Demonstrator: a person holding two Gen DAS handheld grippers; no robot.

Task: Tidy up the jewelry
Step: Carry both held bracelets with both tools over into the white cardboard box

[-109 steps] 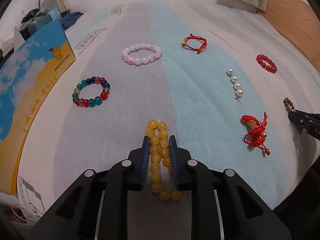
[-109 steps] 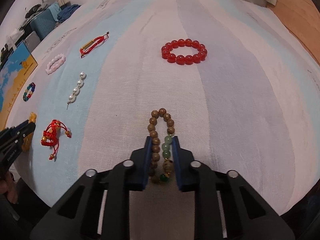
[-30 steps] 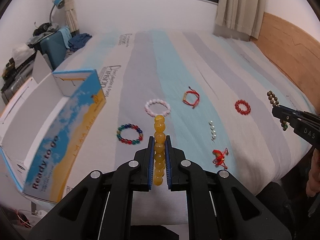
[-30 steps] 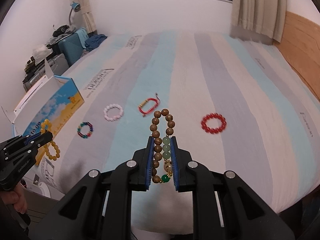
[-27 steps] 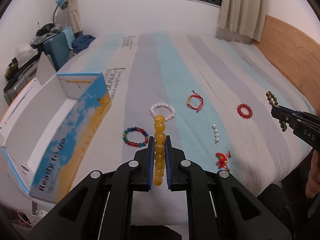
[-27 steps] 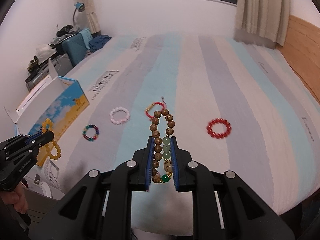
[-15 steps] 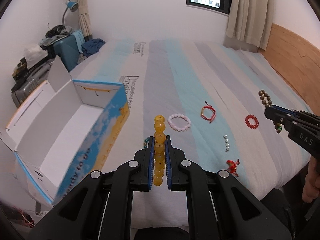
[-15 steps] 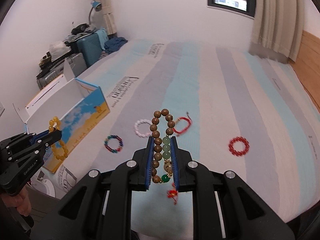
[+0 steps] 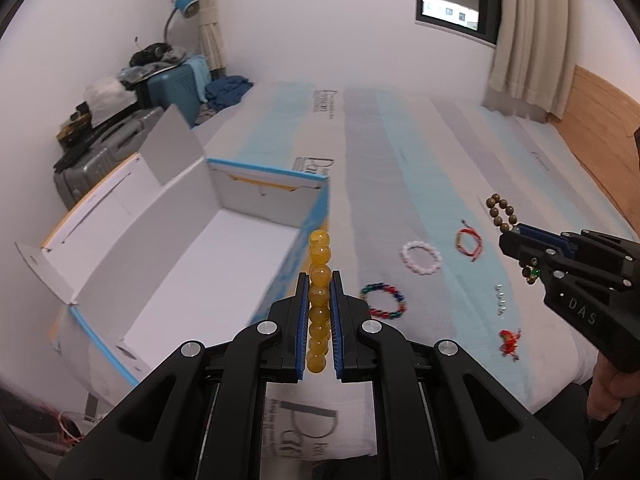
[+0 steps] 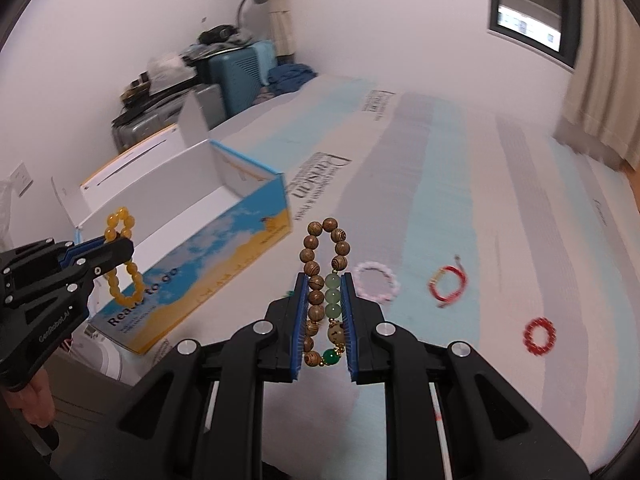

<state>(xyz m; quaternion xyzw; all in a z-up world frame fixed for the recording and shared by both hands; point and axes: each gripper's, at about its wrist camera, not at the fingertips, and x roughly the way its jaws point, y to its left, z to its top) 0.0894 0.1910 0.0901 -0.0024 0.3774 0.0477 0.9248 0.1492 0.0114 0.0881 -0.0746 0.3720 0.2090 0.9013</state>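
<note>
My left gripper (image 9: 319,280) is shut on a yellow bead bracelet (image 9: 319,272) and holds it in the air by the near right wall of an open blue and yellow box (image 9: 208,256). My right gripper (image 10: 324,280) is shut on a brown wooden bead bracelet with green beads (image 10: 325,280), held above the bed. The box (image 10: 208,236) lies to its left. The left gripper (image 10: 102,250) with the yellow bracelet (image 10: 122,258) shows at the left of the right wrist view. The right gripper (image 9: 510,236) shows at the right of the left wrist view.
On the striped bed sheet (image 9: 420,160) lie a pink bracelet (image 9: 421,257), a multicolour bracelet (image 9: 383,301), a red cord bracelet (image 9: 469,242), a pearl string (image 9: 501,300), a red knot ornament (image 9: 509,342) and a red bead bracelet (image 10: 540,336). Suitcases (image 9: 120,136) stand at the back left.
Both grippers have lifted their bracelets off the bed and swung left toward the open box, which now fills more of both views. Both stay shut on their bracelets.
</note>
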